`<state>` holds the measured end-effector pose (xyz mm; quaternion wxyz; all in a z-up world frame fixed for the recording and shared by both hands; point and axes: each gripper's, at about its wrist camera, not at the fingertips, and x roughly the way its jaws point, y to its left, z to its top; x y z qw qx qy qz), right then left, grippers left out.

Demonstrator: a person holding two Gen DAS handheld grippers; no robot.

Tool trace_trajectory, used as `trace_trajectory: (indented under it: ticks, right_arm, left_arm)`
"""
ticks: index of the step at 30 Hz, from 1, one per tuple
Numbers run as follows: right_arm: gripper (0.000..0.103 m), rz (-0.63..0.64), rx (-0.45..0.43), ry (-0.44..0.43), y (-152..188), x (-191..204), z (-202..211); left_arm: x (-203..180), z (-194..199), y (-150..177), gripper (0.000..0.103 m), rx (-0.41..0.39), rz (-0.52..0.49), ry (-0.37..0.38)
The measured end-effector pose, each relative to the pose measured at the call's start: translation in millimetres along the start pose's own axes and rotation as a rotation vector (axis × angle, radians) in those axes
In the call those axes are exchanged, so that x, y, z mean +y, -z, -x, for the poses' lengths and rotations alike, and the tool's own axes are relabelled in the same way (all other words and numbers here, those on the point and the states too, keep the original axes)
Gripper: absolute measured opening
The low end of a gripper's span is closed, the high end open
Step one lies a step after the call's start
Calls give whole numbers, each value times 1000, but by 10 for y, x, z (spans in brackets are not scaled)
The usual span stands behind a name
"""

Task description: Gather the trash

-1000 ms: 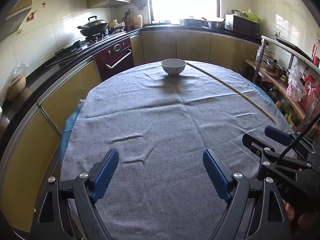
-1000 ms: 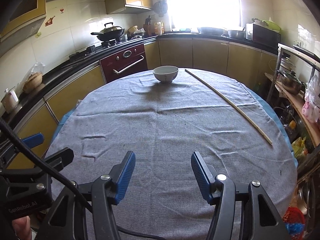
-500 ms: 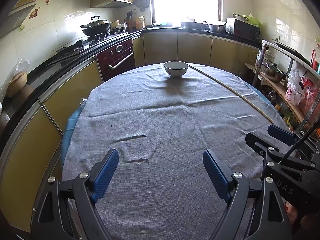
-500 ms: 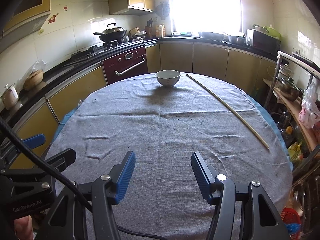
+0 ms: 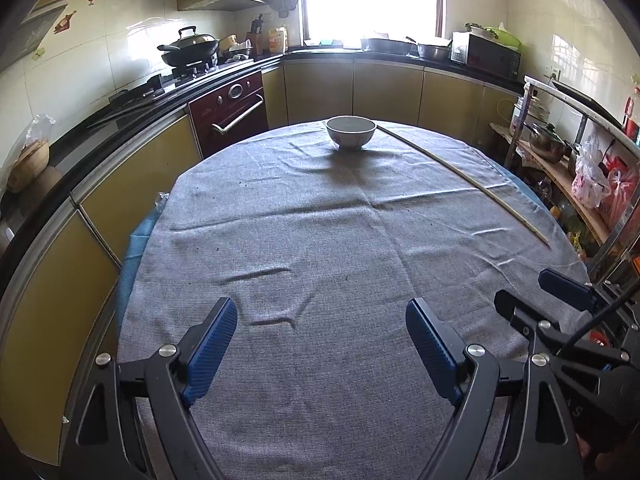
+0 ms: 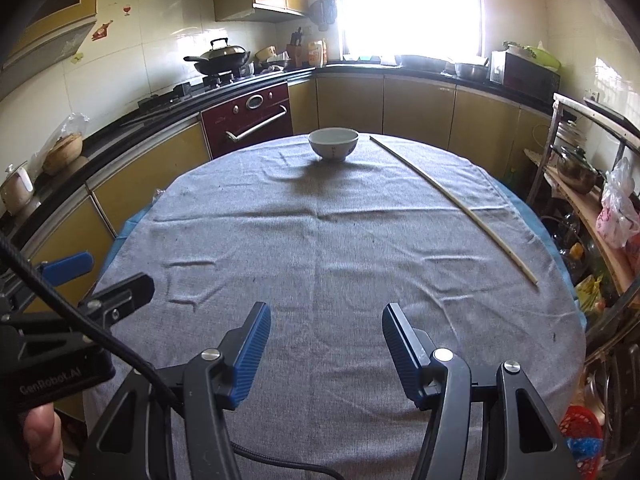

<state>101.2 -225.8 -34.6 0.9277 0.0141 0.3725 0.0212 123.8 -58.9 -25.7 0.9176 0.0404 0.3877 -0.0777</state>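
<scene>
While hovering over the near edge of the grey-clothed round tabletop [image 5: 320, 240], gaping empty: left gripper [image 5: 322, 344], right gripper [image 6: 326, 346]. Nothing changing since a second ago. Leaving the thin pale wooden stick [image 6: 452, 200] and white ceramic bowl [image 6: 333, 143] at the far edge untouched.

1. A white bowl [image 5: 351, 132] with faint markings on its side stands upright on the grey cloth at twelve o'clock, near the far edge.
2. A long thin pale stick [image 5: 464, 178] lies flat, running from beside the bowl toward three o'clock.
</scene>
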Motion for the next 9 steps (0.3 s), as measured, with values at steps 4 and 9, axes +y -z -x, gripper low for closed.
trace_trajectory:
  ticks: [4,9]
  right_arm:
    - [62,-1,10,-1,63,-19,-52]
    - [64,-24,26,60,212,-215,-246]
  left_arm:
    - [-29,-75,0,87,11,-9,1]
    - [-44,-366,47,87,59,14,23]
